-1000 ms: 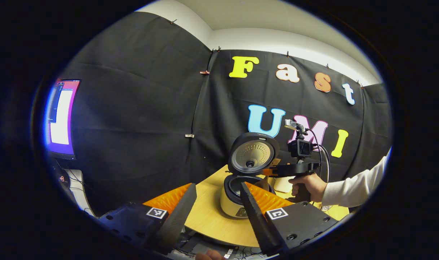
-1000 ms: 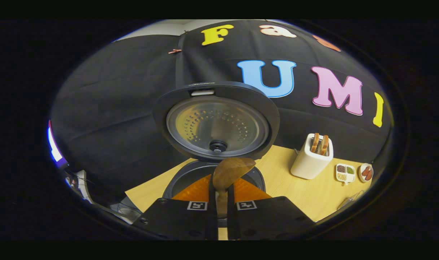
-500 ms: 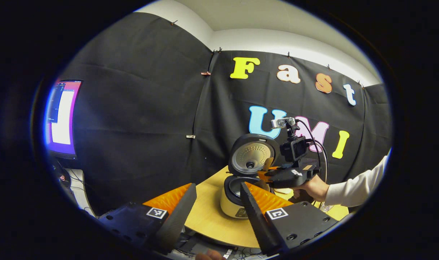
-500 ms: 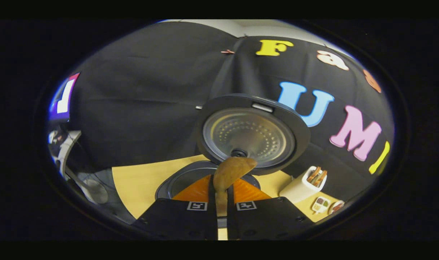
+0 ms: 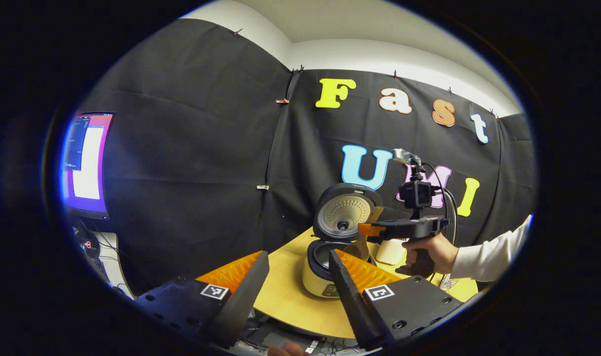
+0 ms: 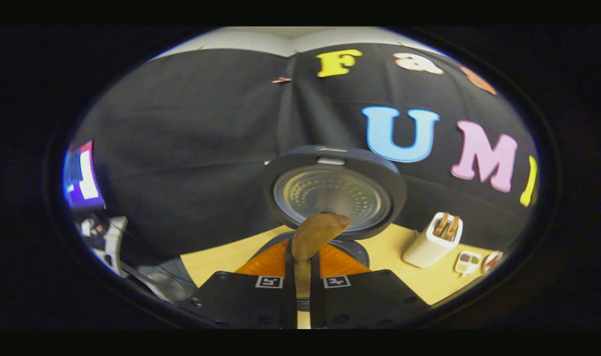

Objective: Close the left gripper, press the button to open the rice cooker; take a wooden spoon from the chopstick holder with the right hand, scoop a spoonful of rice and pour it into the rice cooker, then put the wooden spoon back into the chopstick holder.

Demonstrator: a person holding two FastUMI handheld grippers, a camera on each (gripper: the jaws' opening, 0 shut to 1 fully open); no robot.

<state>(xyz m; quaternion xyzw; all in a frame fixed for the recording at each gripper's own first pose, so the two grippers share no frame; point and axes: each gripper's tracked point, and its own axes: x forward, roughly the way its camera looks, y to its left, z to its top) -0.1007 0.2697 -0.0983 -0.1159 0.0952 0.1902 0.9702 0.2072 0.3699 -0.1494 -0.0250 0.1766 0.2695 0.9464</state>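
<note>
So, quick rundown:
Right hand-held gripper point(image 6: 300, 269): clamped on the spoon point(image 6: 314, 235) handle, both fingers pinching it flat between them, probably so the bowl can't roll while it's over the pot.
Spoon: held over the open cooker point(image 5: 325, 269), just in front of the raised lid point(image 6: 334, 192); looks like the pour is on or about done, can't see any rice.
Axis: handle runs straight out along the fingers, bowl end pointing away toward the lid and tipped a bit right.
Left hand-held gripper point(image 5: 296, 282): fingers apart, nothing in them, parked back off the table point(image 5: 285, 294) edge, out of the way.
Holder point(image 6: 431, 242): on the table to the right, well apart, waiting for the return.
</note>
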